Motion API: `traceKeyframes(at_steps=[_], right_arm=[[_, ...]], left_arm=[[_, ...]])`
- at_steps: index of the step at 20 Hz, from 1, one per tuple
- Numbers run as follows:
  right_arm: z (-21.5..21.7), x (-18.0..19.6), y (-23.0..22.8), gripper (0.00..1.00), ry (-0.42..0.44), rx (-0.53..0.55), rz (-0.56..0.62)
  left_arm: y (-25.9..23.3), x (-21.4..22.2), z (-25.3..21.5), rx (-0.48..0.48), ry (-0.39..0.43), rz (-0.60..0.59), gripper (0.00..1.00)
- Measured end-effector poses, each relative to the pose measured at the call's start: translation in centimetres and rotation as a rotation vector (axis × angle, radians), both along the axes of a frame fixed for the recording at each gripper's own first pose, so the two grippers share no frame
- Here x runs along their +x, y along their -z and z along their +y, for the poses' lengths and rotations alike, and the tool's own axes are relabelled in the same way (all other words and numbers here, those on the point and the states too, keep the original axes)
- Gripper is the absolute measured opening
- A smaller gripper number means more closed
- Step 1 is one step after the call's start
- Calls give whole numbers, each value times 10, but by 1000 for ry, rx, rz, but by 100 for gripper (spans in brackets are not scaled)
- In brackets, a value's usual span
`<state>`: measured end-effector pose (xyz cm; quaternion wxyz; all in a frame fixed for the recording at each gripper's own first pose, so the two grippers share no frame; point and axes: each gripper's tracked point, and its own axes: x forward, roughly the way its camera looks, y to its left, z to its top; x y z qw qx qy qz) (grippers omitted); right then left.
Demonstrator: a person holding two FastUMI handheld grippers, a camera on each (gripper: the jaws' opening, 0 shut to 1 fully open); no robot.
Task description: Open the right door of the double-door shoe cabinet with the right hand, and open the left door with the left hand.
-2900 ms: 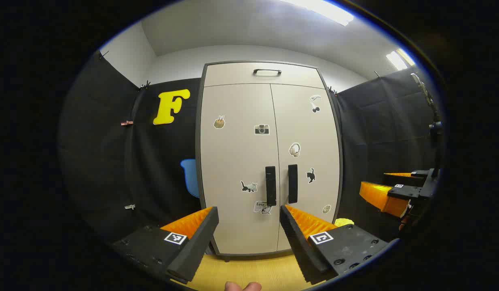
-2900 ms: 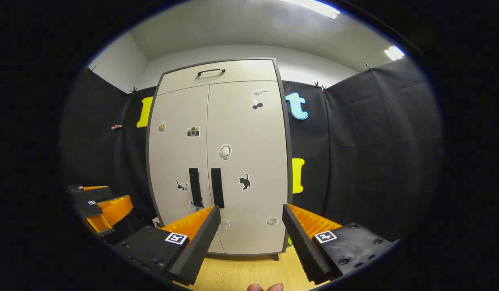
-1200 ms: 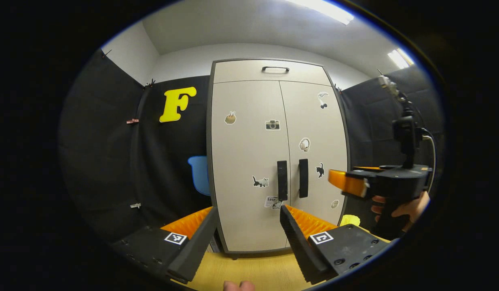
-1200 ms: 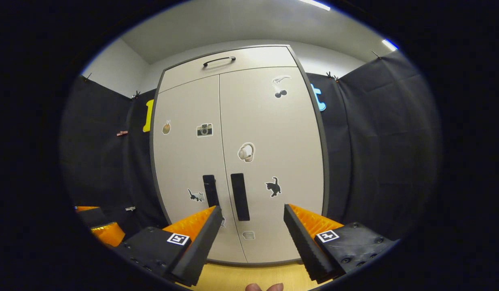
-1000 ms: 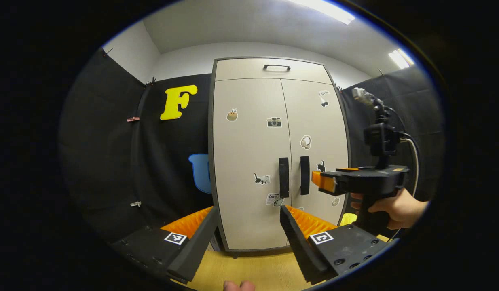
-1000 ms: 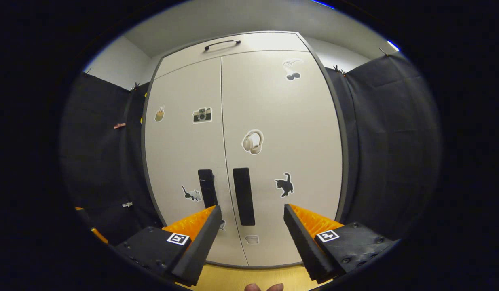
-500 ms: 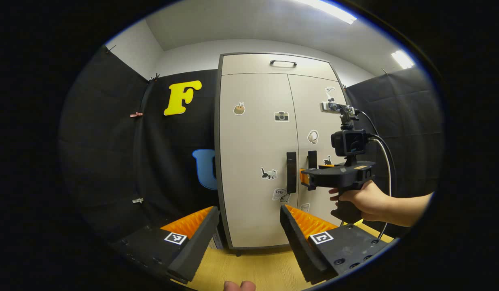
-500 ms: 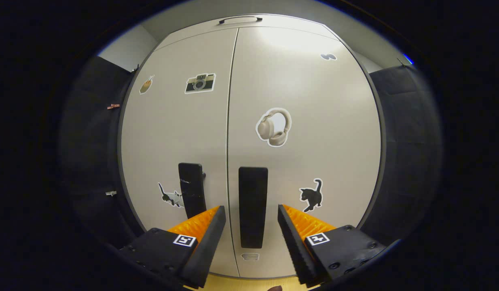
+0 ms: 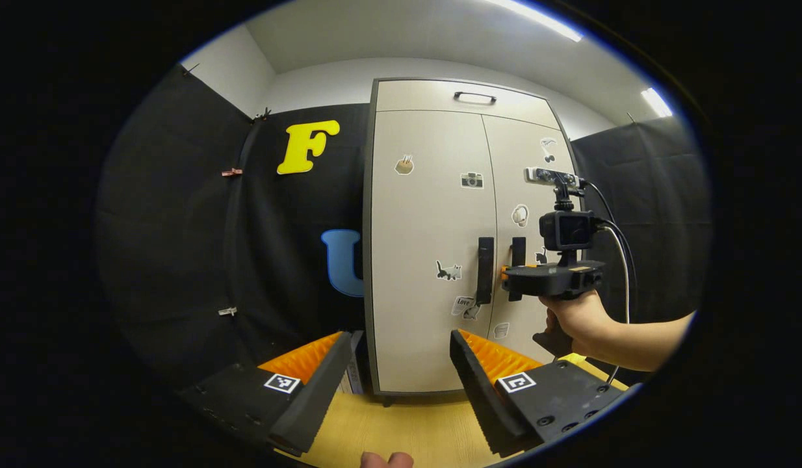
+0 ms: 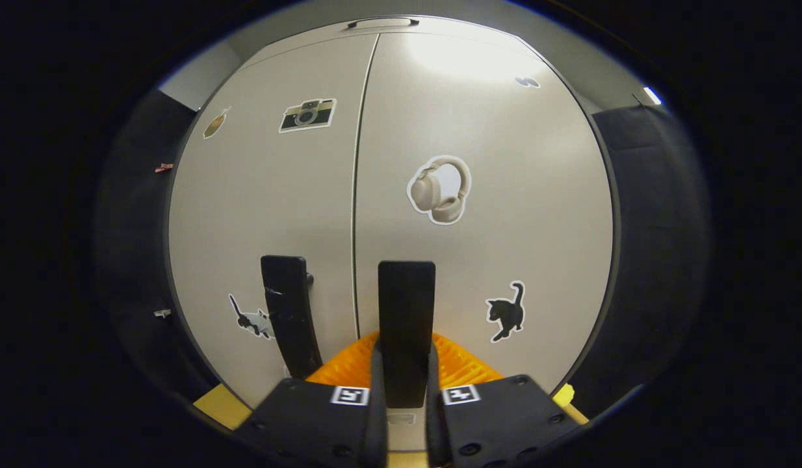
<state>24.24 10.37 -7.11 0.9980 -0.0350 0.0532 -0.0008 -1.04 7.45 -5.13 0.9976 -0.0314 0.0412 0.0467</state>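
1. Two doors of the shoe cabinet [image 9: 433, 260] are both closed, meeting at a vertical centre seam. The right door [image 10: 505, 195] carries an upright black right handle [image 10: 406, 325] just beside the seam; the left door [image 10: 264, 214] carries a matching left handle [image 10: 287, 318] on the seam's other side.

2. Right gripper [image 10: 404, 390]: its fingers are drawn together on the lower part of the right handle, one at each side, apparently clamped on it. The left gripper view shows the same tool [image 9: 550, 278] held level by a hand [image 9: 573, 318] at the handle.

3. Governing relation: the right handle's long axis is vertical and lies directly ahead between the fingers. In my judgement the coming move is a pull back toward the person, swinging out to the right about the door's outer edge.

4. Left gripper [image 9: 398, 370]: fingers wide apart, holding nothing, well back from the cabinet, with the left handle [image 9: 484, 270] ahead and to its right.

5. Surroundings: stickers on both doors, including headphones [image 10: 440, 190] and a black cat [image 10: 505, 311]; a top drawer with a bar pull [image 9: 475, 97]; wooden floor [image 9: 401, 422] below.

6. Obstruction: nothing stands in the right door's swing path as far as can be seen. The closely spaced handles leave little side clearance for the fingers.
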Motion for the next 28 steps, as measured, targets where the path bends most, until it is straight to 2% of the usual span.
traceKeyframes(at_steps=[1,2,3,8,16,28], right_arm=[[-1,-1,3,19,0,3,12],[-1,-1,3,19,-2,1,18],[-2,-7,-1,13,-8,0,18],[-5,-24,-4,13,-64,60,30],[-16,-46,-11,13,-143,94,38],[-37,-66,-18,12,-173,141,29]], left_arm=[[-1,-2,0,-4,-3,1,95],[0,-2,1,-7,-8,0,95],[-2,-3,1,-9,-11,-1,95],[-6,-6,-5,1,-17,-9,95],[-10,-11,-23,19,-9,-10,95],[-10,-14,-38,15,-15,-5,95]])
